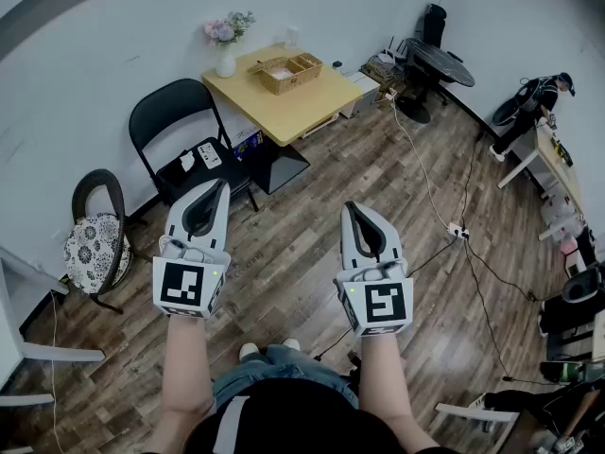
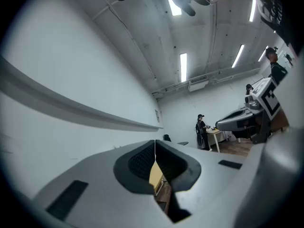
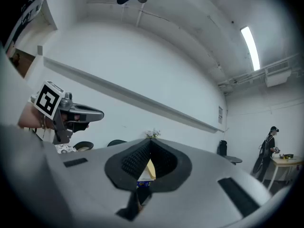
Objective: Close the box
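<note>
- Nearest the person, the left tool (image 1: 220,185) and the right tool (image 1: 351,207) were held out in front of the body, side by side but well apart. Both pointed forward over the wooden floor (image 1: 312,216).
- Each tool's own view showed its jaws pressed together along a thin seam with nothing between them, so both were fully closed and empty.
- Beyond the tools, a black folding chair (image 1: 180,112) stood by the wall with a few small items on its seat, just left of the table (image 1: 284,112).
- Farther on, that small, light wooden table carried the box (image 1: 290,72), which sat toward the far side with its top apparently open. A vase of flowers (image 1: 226,57) stood at the table's left corner.
- By my reading, the step in hand was only the approach: the box was well apart from both tools and nothing had touched it.
- The next move would likely call for walking up to the table and bringing the tools over the box. Whether it shuts by a lid or by flaps was too small to tell, so the choice between pushing and gripping stayed open.
</note>
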The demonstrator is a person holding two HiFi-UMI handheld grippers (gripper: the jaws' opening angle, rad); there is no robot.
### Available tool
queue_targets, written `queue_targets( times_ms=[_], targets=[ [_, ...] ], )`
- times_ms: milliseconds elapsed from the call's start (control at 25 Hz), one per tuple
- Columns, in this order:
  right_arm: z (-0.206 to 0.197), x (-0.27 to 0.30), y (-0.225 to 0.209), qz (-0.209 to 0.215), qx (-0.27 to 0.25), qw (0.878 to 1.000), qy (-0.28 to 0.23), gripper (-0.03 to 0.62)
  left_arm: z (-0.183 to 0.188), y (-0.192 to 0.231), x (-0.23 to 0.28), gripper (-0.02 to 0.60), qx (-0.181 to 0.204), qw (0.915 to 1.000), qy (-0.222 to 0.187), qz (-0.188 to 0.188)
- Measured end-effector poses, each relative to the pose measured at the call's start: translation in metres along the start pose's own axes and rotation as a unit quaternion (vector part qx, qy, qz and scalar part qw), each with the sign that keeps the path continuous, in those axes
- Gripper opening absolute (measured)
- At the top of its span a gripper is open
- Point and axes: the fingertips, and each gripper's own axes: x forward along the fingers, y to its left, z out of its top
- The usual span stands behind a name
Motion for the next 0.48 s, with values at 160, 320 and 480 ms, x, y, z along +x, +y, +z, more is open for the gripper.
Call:
queue_targets(
  times_ms=[160, 320, 480],
  targets=[
    [-0.007, 0.006, -0.022, 0.008, 0.003, 1.000, 0.001, 0.014, 0.001, -0.009, 0.024, 0.012, -0.002, 1.0000, 0.001, 0.007],
    [-0.009, 0.005, -0.046, 0.027, 0.028, 0.999, -0.019, 0.014, 0.005, -0.030, 0.043, 0.014, 0.004, 1.0000, 0.002, 0.007],
    [-0.010, 0.007, -0.066, 0.046, 0.062, 0.996, -0.034, 0.033, 0.002, -0.044, 0.053, 0.022, -0.008, 0.9999, 0.007, 0.010]
  ],
)
